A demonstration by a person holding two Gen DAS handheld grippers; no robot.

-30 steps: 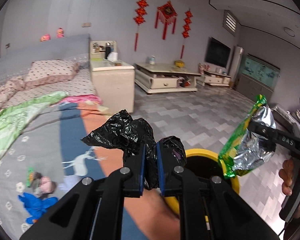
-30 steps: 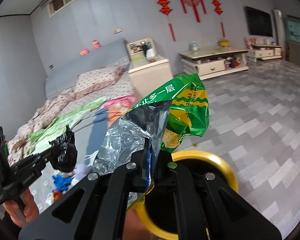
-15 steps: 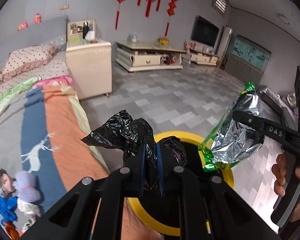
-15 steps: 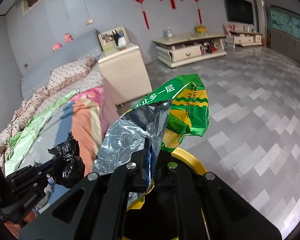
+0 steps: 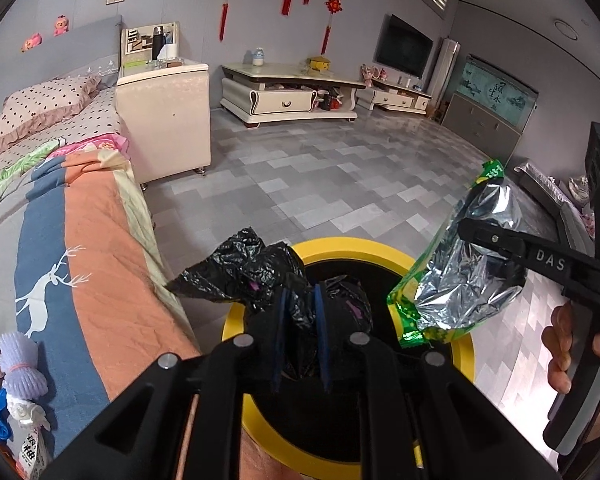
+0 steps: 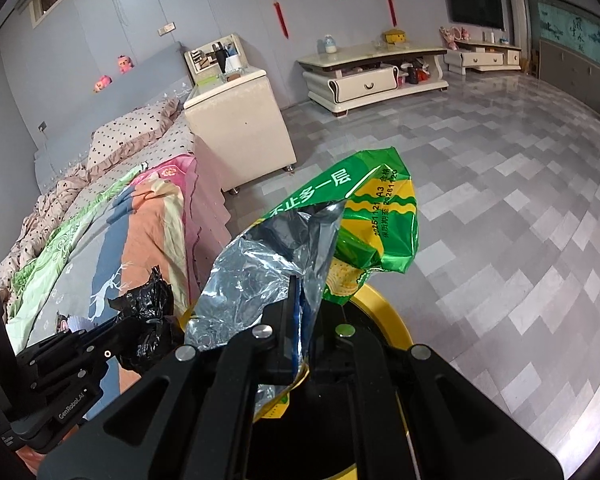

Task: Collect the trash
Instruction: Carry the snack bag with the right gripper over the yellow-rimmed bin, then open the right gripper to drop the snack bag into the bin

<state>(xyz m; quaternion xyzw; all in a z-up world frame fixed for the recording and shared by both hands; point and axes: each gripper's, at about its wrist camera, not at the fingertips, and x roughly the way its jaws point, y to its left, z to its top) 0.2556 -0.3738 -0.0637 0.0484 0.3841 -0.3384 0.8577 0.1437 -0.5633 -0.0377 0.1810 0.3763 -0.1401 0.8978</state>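
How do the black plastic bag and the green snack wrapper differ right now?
The black plastic bag is dull and crumpled into a wad; the green snack wrapper is torn open, showing shiny silver lining. The bag sits in the left gripper, whose jaws are opening; the wrapper is clamped in the shut right gripper. Both hang over the yellow-rimmed bin.

The right gripper (image 5: 500, 248) carries the white letters "DAS" on its arm. The left gripper (image 6: 140, 332) carries "GenRobot.AI" on its body. The wrapper (image 6: 364, 216) between the right tongs shows white Chinese characters "不止多一层", then black print "A3" and the date "2025". Other print is too small.
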